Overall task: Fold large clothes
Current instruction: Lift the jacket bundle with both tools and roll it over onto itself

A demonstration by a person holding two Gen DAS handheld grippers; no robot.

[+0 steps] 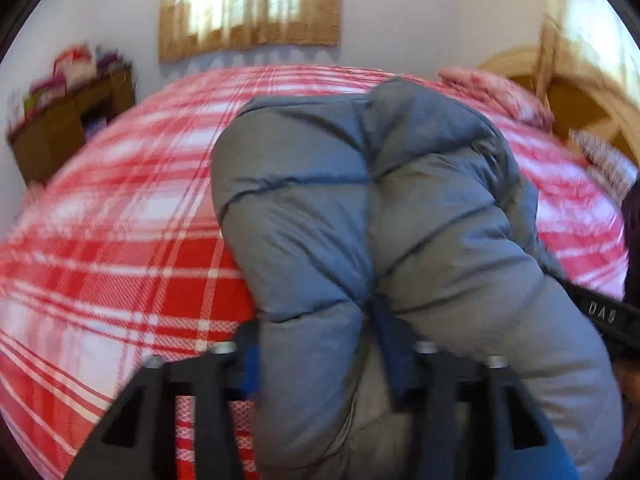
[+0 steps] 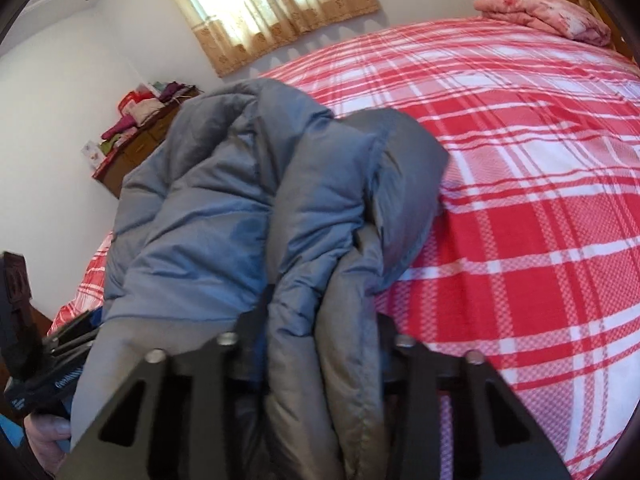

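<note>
Grey-blue puffer jacket [image 1: 372, 216] is bunched up on the bed, sitting on the red-and-white plaid bedspread [image 1: 120, 248], near edge closest to the person.

Left gripper [image 1: 324, 376]: fingers pinching a thick quilted fold of the jacket. Padding bulges out between and above the fingers, so they stand part-way apart on the fabric, not pressed together. That view is motion-blurred.

Right gripper [image 2: 320, 360]: same story, fingers clamped on a bundle of jacket layers; a stitched hem edge runs down between them. Jacket mass piles up to the left of that grip, and a collar-like flap hangs over to the right onto the plaid.

Both grippers sit close together on the same garment, each angled down toward the bed. From the right wrist view, the left tool's black body shows at the lower-left edge with a hand [image 2: 48, 440] wrapped on it; from the left wrist view, the right tool's black part pokes in at the right edge.

Background: pink floral folded quilt [image 2: 548, 12] at the far end of the bed by the wooden headboard [image 1: 580, 96], tan curtain [image 2: 272, 8] over a bright window, wooden cabinet [image 2: 136, 148] against the wall with clothes stacked on top.
</note>
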